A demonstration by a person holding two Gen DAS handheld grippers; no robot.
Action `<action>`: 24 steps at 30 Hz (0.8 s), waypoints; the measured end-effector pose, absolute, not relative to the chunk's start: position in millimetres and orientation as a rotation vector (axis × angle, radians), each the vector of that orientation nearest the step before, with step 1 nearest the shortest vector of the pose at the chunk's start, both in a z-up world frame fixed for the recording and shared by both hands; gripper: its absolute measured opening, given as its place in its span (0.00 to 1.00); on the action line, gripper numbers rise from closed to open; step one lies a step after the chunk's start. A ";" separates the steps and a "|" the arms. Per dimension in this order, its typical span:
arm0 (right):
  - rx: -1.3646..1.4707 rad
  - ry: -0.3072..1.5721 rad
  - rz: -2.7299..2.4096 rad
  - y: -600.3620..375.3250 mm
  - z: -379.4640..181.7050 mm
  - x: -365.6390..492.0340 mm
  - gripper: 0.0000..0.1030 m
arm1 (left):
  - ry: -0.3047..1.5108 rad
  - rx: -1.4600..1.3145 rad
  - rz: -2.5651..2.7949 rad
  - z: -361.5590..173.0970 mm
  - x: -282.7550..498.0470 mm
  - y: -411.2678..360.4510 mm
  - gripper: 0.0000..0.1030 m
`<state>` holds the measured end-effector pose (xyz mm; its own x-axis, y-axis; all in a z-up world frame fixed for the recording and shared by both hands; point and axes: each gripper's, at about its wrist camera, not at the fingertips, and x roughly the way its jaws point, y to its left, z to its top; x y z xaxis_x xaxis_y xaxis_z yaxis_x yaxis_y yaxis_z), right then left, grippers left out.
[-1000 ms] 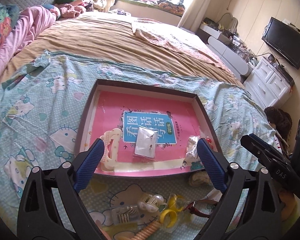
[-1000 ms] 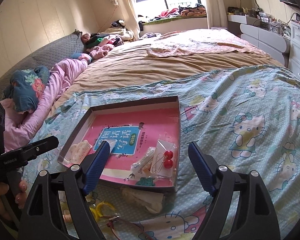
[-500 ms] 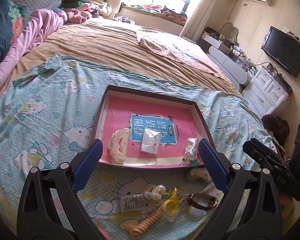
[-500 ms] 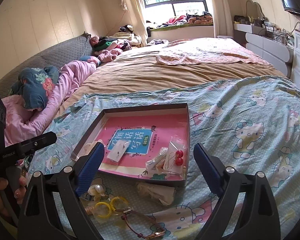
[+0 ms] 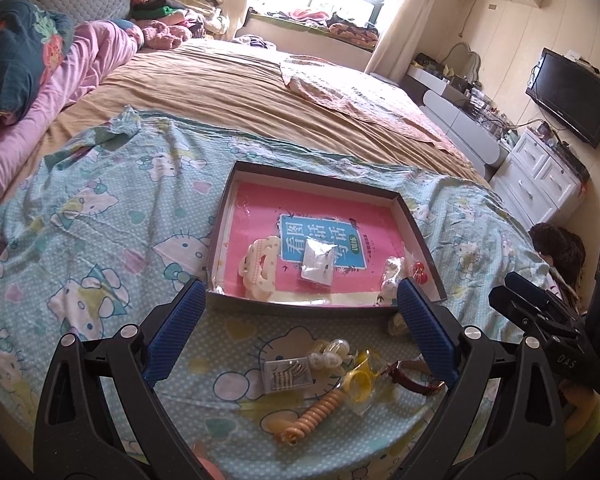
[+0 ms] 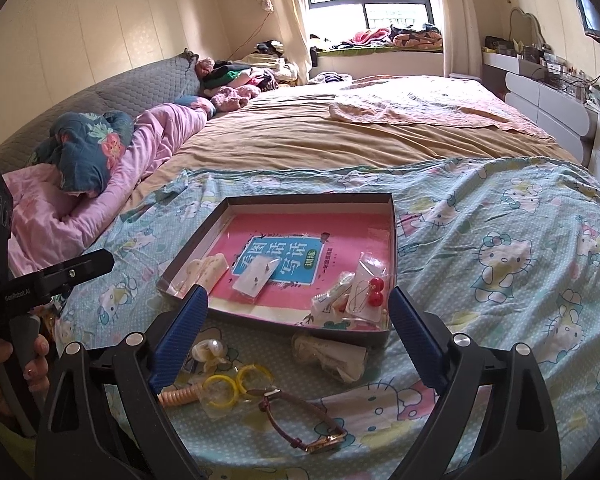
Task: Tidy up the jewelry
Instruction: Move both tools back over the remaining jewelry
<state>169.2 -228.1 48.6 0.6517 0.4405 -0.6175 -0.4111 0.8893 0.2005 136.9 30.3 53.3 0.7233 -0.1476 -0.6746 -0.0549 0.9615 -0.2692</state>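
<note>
A: Both grippers are hovering over the bed with jaws spread wide and nothing in them. The left gripper (image 5: 298, 312) is framing the loose pile on the Hello Kitty sheet (image 5: 100, 240); the right gripper (image 6: 298, 320) is sitting just short of the box tray (image 6: 394, 240).

B: So what is waiting outside the tray?

A: A coiled hair tie (image 5: 320, 408), yellow rings in a clear bag (image 6: 236, 382), a brown-strapped wristwatch (image 6: 300, 416), a small packet of pins (image 5: 288, 376) and a crumpled plastic bag (image 6: 332, 354) touching the tray's near wall. Inside already: a cream hair claw (image 5: 260, 266), a small earring card (image 5: 318, 266) and red ball earrings (image 6: 374, 298).

B: Which piece would you be taking next?

A: Probably the watch, since it is lying nearest the right gripper. I'd be coming down across the strap's narrow width, not the case, pinching low against the sheet, because the soft bedding gives and the strap may slide.
</note>
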 end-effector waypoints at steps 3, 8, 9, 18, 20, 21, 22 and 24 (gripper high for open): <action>0.039 0.718 0.490 -226.5 47.2 165.3 0.88 | 0.767 -0.271 -0.047 51.4 131.7 30.8 0.87; 0.029 0.728 0.501 -224.1 44.1 160.5 0.88 | 0.776 -0.262 -0.042 47.2 124.4 30.7 0.87; 0.026 0.732 0.506 -223.1 43.1 159.4 0.88 | 0.779 -0.261 -0.043 46.0 122.8 30.2 0.87; -0.012 0.760 0.530 -216.4 33.0 153.3 0.88 | 0.802 -0.241 -0.047 35.1 115.3 25.8 0.87; -0.018 0.766 0.536 -215.2 30.8 152.4 0.88 | 0.807 -0.232 -0.050 32.4 114.1 23.5 0.87; -0.022 0.769 0.538 -214.7 29.7 152.0 0.88 | 0.811 -0.227 -0.050 30.9 113.7 22.1 0.87; -0.026 0.771 0.540 -214.0 28.4 151.6 0.88 | 0.814 -0.224 -0.051 29.8 113.3 21.3 0.87; -0.032 0.776 0.543 -213.4 26.0 151.1 0.88 | 0.824 -0.220 -0.056 26.3 112.5 19.0 0.87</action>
<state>151.1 -213.4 26.0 0.5840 0.4532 -0.6735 -0.4765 0.8630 0.1677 112.5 19.0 26.3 0.6791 -0.1347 -0.7216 -0.0359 0.9757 -0.2160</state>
